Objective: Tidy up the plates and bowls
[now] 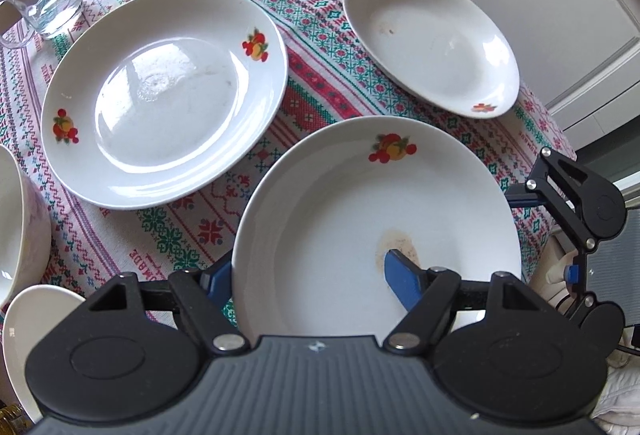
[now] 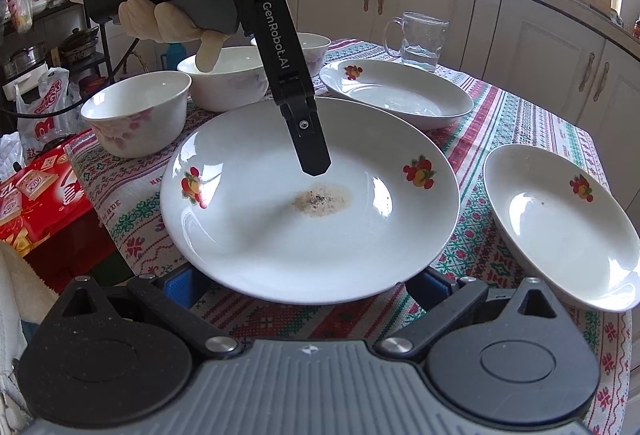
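White stained plate (image 2: pixel 308 203) tilted above patterned tablecloth (image 2: pixel 520 139), near rim raised. Left gripper (image 1: pixel 308 275) clenched on plate rim, one finger (image 2: pixel 310 139) inside, other hidden beneath. Right gripper (image 2: pixel 312 287) jaws spread wide, fingertips cut off by plate edge.

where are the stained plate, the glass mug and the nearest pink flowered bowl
stained plate (image 2: pixel 256 235): right wrist view, bare white inner surface
glass mug (image 2: pixel 424 39): right wrist view, clear side wall
pink flowered bowl (image 2: pixel 138 123): right wrist view, outer wall
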Action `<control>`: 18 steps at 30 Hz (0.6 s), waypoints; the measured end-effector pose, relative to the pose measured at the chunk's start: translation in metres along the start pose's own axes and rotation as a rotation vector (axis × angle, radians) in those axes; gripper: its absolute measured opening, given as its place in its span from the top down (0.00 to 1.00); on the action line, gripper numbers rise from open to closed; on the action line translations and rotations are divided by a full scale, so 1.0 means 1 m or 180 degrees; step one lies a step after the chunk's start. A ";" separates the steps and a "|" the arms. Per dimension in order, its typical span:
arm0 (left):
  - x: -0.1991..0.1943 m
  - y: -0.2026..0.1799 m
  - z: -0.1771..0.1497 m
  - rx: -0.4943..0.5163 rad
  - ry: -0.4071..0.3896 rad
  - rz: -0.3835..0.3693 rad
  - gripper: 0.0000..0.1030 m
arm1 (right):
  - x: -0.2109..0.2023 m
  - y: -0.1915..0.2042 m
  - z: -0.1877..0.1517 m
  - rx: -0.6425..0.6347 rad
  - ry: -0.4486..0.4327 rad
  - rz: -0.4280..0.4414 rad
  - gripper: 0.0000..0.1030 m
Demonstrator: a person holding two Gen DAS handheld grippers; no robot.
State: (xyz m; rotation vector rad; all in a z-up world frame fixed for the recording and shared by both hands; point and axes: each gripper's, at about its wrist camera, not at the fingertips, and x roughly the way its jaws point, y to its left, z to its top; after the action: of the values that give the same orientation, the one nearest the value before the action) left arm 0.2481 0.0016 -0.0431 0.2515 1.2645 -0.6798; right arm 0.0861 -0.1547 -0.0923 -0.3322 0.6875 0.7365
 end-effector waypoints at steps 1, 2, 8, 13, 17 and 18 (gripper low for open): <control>-0.001 0.001 0.000 -0.0011 -0.0006 -0.0008 0.27 | -0.001 -0.001 0.000 0.0012 -0.0005 0.0016 0.00; -0.002 0.002 -0.001 -0.0023 -0.0017 -0.0018 0.27 | -0.001 -0.002 0.001 0.0022 -0.0011 0.0033 0.00; -0.005 0.005 -0.002 -0.0099 -0.0059 -0.0050 0.27 | -0.004 -0.006 0.007 -0.0009 -0.0031 0.0056 0.00; -0.009 0.004 -0.001 -0.0099 -0.0117 -0.0074 0.27 | -0.010 -0.011 0.011 -0.0011 -0.0060 0.0071 0.00; -0.012 0.002 0.001 -0.0097 -0.0143 -0.0071 0.27 | -0.012 -0.014 0.013 -0.0018 -0.0047 0.0070 0.00; -0.013 0.001 0.001 -0.0095 -0.0147 -0.0069 0.27 | -0.012 -0.016 0.013 -0.0019 -0.0043 0.0073 0.00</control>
State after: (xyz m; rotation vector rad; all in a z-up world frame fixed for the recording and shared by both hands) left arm 0.2483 0.0060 -0.0312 0.1968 1.2337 -0.6814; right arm 0.0966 -0.1649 -0.0741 -0.3252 0.6775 0.7622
